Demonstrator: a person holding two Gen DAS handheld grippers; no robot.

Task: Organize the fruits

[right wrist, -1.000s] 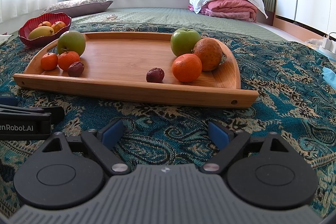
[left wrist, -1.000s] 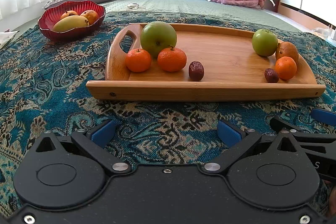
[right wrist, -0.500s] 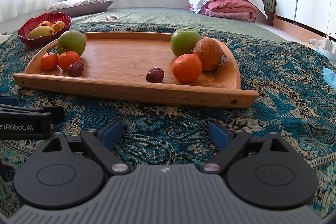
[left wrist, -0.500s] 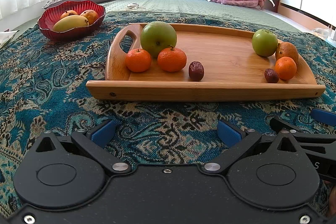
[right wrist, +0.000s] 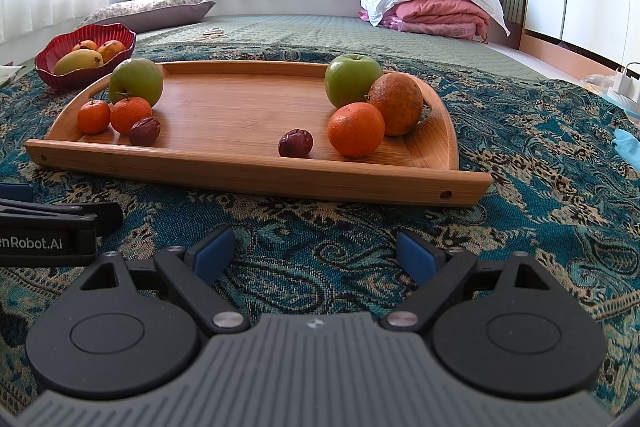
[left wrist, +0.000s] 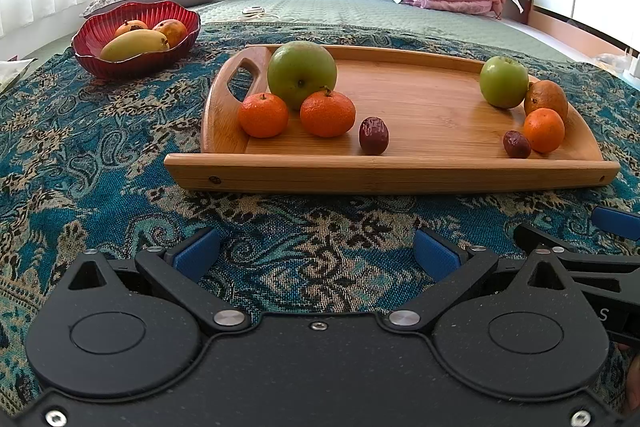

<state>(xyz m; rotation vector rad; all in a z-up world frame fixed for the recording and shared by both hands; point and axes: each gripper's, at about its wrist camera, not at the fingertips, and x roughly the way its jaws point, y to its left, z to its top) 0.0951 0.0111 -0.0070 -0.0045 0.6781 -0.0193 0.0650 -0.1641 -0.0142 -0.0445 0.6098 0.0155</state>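
**Fruit in two clusters on the tray, both grippers spread and empty**

The wooden tray [left wrist: 384, 171] sits on the patterned blue cloth [left wrist: 80, 131], and fruit lies in a group at each end. At the handle end, a large green apple [left wrist: 302, 73] stands behind two mandarins [left wrist: 263, 115] [left wrist: 327, 113], with a dark red date [left wrist: 374, 135] just beside the nearer one. At the other end, a smaller green apple [right wrist: 352, 79] touches a brownish orange [right wrist: 397, 103]; a third mandarin [right wrist: 355, 129] sits in front of them and a second date [right wrist: 295, 143] lies a little apart. A red bowl [left wrist: 136, 57] beyond the tray holds a yellow mango and two more orange-red fruits.

The left gripper [left wrist: 316, 253] and the right gripper [right wrist: 316, 251] both hover low over the cloth just short of the tray's near rim, fingers wide apart, nothing between them.

This layout fits either fruit waiting to be sorted by kind or fruit that has been set out in two matching groups; the pictures do not settle which, nor where each fruit is meant to end up.

Whichever fruit is handled, some care applies. The near rim must be cleared from above. The round fruits roll, so the fingers should close across the widest part, squarely. The dates are small and low, and need the fingertips close to the tray floor. Fruits that touch are best approached from their free sides, so neighbours are not nudged.
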